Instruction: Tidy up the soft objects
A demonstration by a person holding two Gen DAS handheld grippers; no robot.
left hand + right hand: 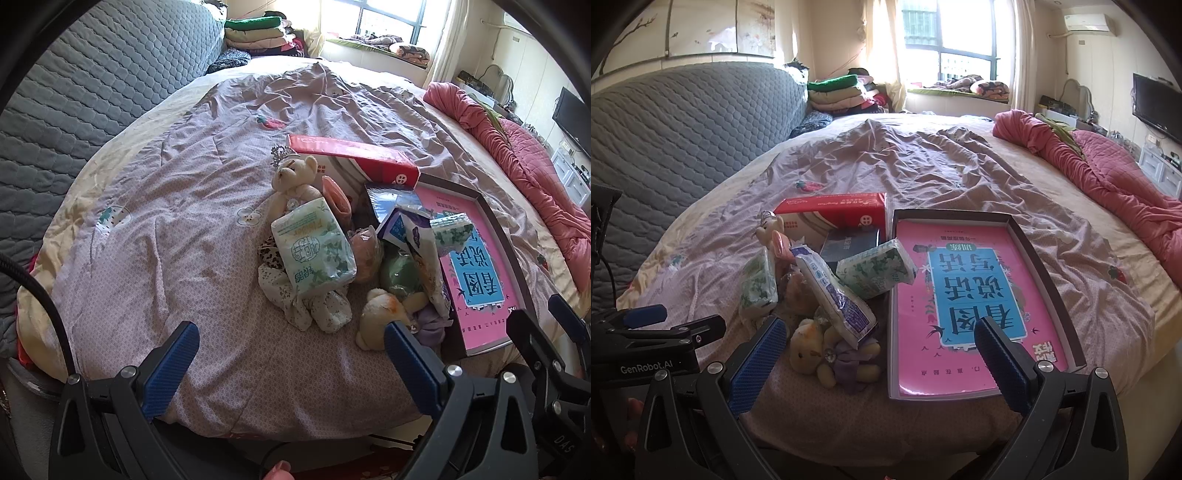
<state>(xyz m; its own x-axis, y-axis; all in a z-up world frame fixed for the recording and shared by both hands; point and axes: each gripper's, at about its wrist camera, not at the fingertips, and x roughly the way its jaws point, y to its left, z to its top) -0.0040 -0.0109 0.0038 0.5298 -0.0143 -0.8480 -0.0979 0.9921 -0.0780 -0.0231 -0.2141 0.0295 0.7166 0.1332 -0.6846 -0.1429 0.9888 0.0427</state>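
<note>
A heap of soft things lies on the bed near its front edge: a green tissue pack (314, 251), a white teddy bear (295, 177), a yellow plush bear (812, 350), a blue-print tissue pack (836, 299) and another green pack (877, 273). A shallow box with a pink lining (964, 306) sits to their right. My left gripper (291, 354) is open, low before the heap, with nothing between its fingers. My right gripper (881, 350) is open too, spanning the plush bear and the box's near corner from in front.
A red tissue box (354, 158) lies behind the heap. A rumpled pink quilt (1108, 177) runs along the bed's right side. The grey quilted headboard (92, 92) stands on the left, folded blankets (838, 92) at the back. The lilac sheet (166, 221) left of the heap is bare.
</note>
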